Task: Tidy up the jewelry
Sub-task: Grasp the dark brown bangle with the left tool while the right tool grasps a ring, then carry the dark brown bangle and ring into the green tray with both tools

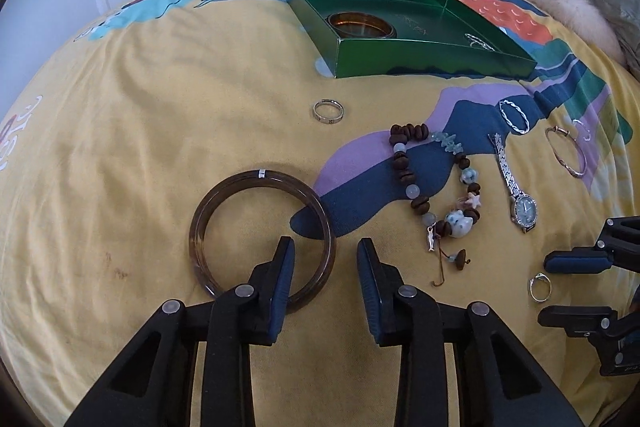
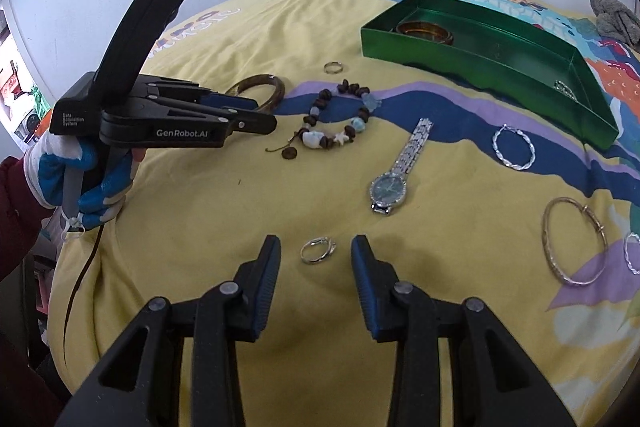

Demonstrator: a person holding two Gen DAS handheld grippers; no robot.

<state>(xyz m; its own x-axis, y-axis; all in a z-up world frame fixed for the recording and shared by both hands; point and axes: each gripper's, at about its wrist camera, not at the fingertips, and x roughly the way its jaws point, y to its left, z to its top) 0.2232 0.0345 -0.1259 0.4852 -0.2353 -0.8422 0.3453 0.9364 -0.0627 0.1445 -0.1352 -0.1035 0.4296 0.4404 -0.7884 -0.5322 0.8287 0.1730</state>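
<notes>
Jewelry lies spread on a bed (image 1: 120, 131) with a yellow printed cover, and a green box (image 1: 420, 55) sits at the far side. Inside the box, a gold bangle (image 1: 362, 25) rests near its left wall and a small silver piece (image 1: 480, 42) near its right corner. Just in front of the box lies a silver band (image 1: 329, 111). Nearer, in front of the box and to its left, a brown bangle (image 1: 262, 235) lies flat; the left gripper (image 1: 326, 259) has its jaws apart, one finger over the bangle's ring, the other outside it, pads not pressing. In front of the box to the right are a bead bracelet (image 1: 436, 183), a watch (image 1: 516, 191), a twisted silver hoop (image 1: 514, 117) and a thin gold bangle (image 1: 568, 153). Furthest from the box, a small ring (image 2: 318, 250) lies between the parted fingers of the right gripper (image 2: 316, 259), untouched. A gloved hand (image 2: 92, 179) holds the left gripper
</notes>
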